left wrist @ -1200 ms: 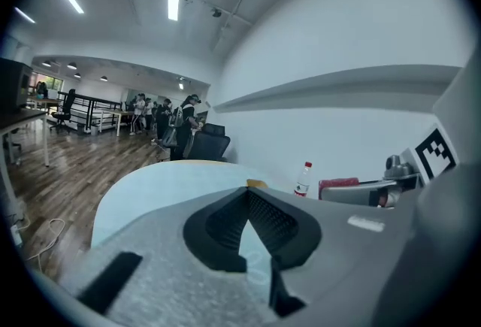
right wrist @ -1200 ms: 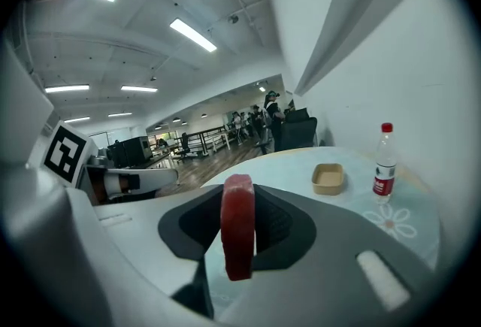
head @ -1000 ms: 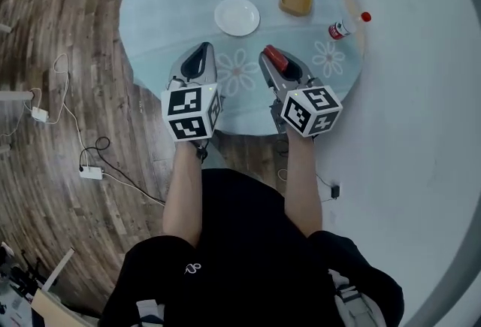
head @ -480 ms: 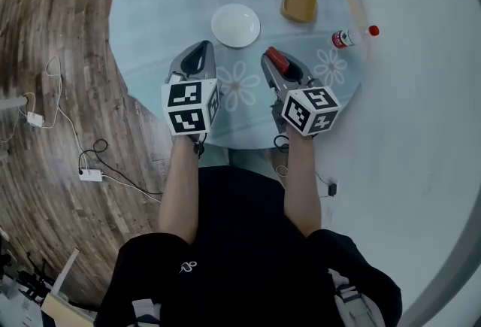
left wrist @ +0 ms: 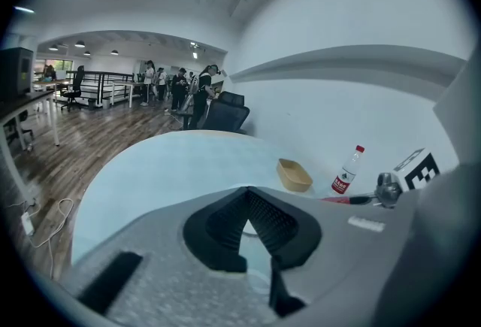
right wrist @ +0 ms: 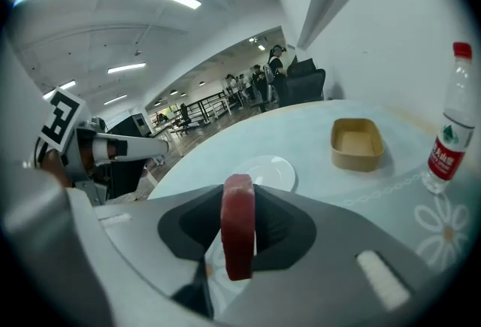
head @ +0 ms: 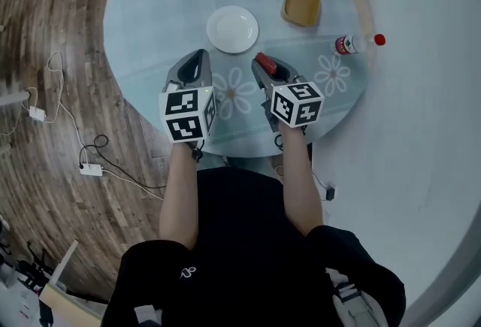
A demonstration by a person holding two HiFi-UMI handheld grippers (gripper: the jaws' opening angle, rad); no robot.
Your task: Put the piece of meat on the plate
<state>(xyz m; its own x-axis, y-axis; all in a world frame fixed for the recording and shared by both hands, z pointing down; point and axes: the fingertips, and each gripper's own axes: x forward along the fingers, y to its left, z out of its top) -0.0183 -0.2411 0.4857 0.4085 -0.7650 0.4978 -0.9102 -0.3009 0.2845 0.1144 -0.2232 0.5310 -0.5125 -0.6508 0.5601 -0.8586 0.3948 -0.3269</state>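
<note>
The piece of meat (head: 264, 62) is a red slab standing on edge between the jaws of my right gripper (head: 263, 65), which is shut on it. In the right gripper view the meat (right wrist: 238, 231) hangs in front of the white plate (right wrist: 263, 170). The empty plate (head: 233, 29) sits on the round pale-blue table (head: 165, 10), just beyond and to the left of the meat. My left gripper (head: 198, 59) hovers over the table's near part, left of the plate, its pads (left wrist: 263, 216) meeting at the tip with nothing between them.
A tan open box (head: 301, 2) lies beyond the right gripper. A clear bottle with a red cap (head: 358, 43) lies near the table's right edge. Cables and a power strip (head: 90, 171) lie on the wood floor to the left. A white wall runs along the right.
Both grippers have sunk and come nearer the plate. The right one has shifted left with the meat still in its jaws.
</note>
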